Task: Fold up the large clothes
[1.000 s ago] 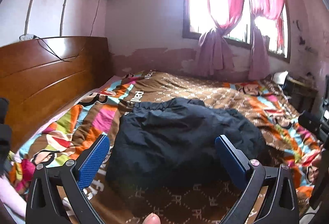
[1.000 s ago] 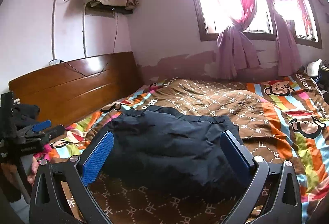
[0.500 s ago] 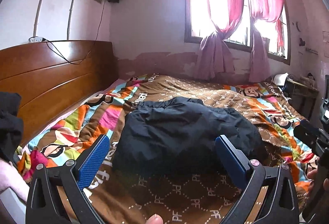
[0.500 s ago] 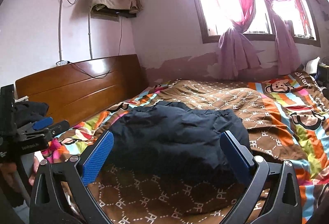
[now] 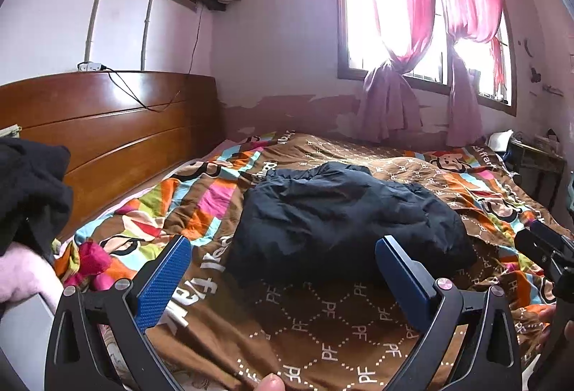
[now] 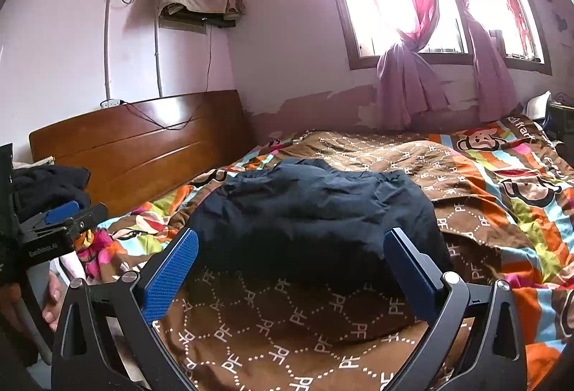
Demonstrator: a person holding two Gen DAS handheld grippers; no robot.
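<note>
A dark navy padded jacket (image 5: 344, 222) lies folded into a compact bundle in the middle of the bed, also visible in the right wrist view as the jacket (image 6: 315, 215). My left gripper (image 5: 283, 249) hangs open in front of it, short of the near edge, with nothing between its blue pads. My right gripper (image 6: 292, 242) is likewise open and empty, held back from the bundle's near edge. The left gripper also shows at the left edge of the right wrist view (image 6: 61, 215), held by a hand.
A brown patterned quilt (image 5: 323, 330) with bright cartoon stripes covers the bed. The wooden headboard (image 5: 118, 132) runs along the left. Dark clothes (image 5: 28, 186) are piled at the left edge. Pink curtains (image 6: 405, 32) hang at the window behind the bed.
Both grippers have drawn back and tilted up from the jacket, which now sits farther away. More quilt shows in front of the fingers. Both stayed open.
</note>
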